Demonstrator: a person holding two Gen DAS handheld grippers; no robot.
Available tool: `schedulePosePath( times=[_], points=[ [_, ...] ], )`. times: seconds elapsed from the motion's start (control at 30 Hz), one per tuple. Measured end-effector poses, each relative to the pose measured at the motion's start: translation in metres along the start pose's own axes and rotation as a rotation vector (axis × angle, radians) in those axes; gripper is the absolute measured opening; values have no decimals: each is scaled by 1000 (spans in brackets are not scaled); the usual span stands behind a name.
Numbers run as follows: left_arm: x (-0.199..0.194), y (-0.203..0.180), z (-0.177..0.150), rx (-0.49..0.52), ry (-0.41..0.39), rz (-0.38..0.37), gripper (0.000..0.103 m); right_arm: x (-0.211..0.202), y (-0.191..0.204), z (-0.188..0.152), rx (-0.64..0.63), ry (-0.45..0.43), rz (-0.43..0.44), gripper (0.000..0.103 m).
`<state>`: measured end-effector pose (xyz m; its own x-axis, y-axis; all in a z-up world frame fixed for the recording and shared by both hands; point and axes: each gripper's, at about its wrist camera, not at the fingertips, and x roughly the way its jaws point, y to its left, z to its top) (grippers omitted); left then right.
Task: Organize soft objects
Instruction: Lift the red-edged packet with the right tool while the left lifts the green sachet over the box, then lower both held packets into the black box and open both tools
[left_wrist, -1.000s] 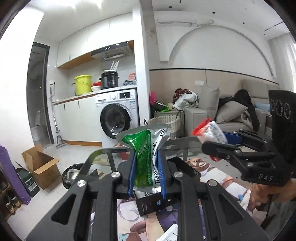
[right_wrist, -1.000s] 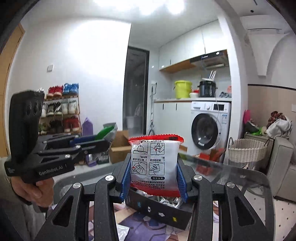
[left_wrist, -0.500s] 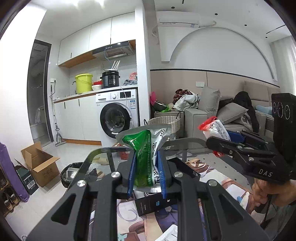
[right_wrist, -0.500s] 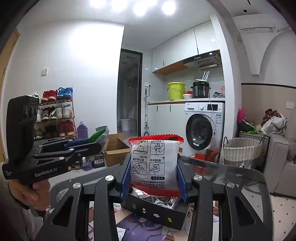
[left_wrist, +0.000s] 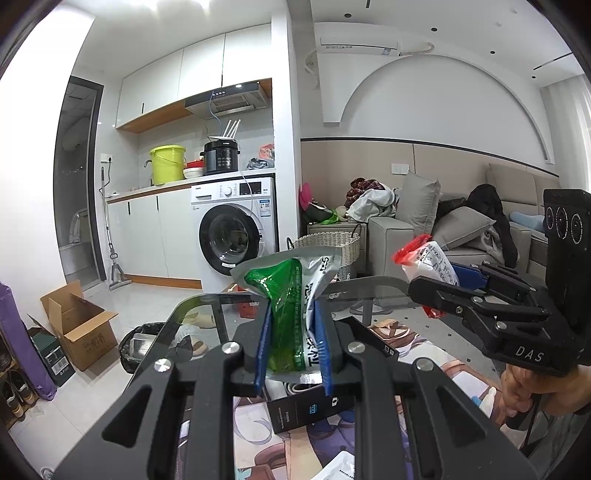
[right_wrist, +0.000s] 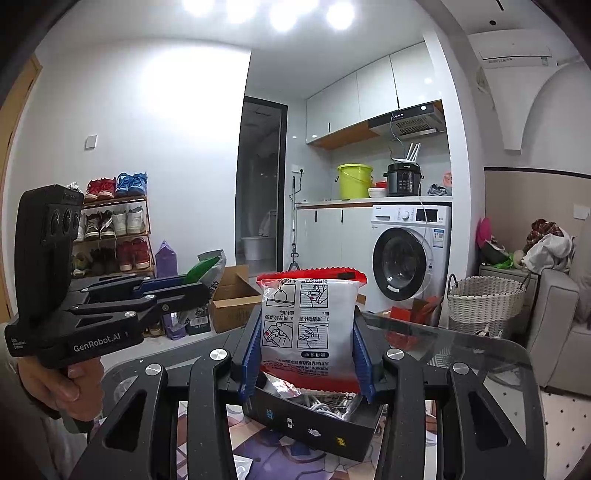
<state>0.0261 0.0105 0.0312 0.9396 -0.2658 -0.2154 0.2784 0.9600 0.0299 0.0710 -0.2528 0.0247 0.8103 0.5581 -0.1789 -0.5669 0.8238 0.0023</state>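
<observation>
We see two fisheye views of a brightly lit room, each ringed by a dark curved border at the corners. In the right wrist view, four ceiling lights blaze at the top edge and wash the white wall below them into a glowing, overexposed patch. In the left wrist view, the near left wall is similarly blown out to plain white. Straight lines bend strongly toward the edges; a pillar and the cabinets bow outward. Light is even and soft, with faint shadows. A glass tabletop carries pale reflections. Both views are sharp, without motion blur.
</observation>
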Motion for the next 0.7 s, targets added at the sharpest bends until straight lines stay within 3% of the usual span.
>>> schedulePosePath(
  times=[0.4, 0.7],
  points=[
    [22, -1, 8, -6, 24, -6, 20, 14, -7, 15, -1, -22, -12, 43],
    [49, 7, 23, -48, 60, 18, 20, 43, -21, 32, -19, -49, -75, 43]
  ],
)
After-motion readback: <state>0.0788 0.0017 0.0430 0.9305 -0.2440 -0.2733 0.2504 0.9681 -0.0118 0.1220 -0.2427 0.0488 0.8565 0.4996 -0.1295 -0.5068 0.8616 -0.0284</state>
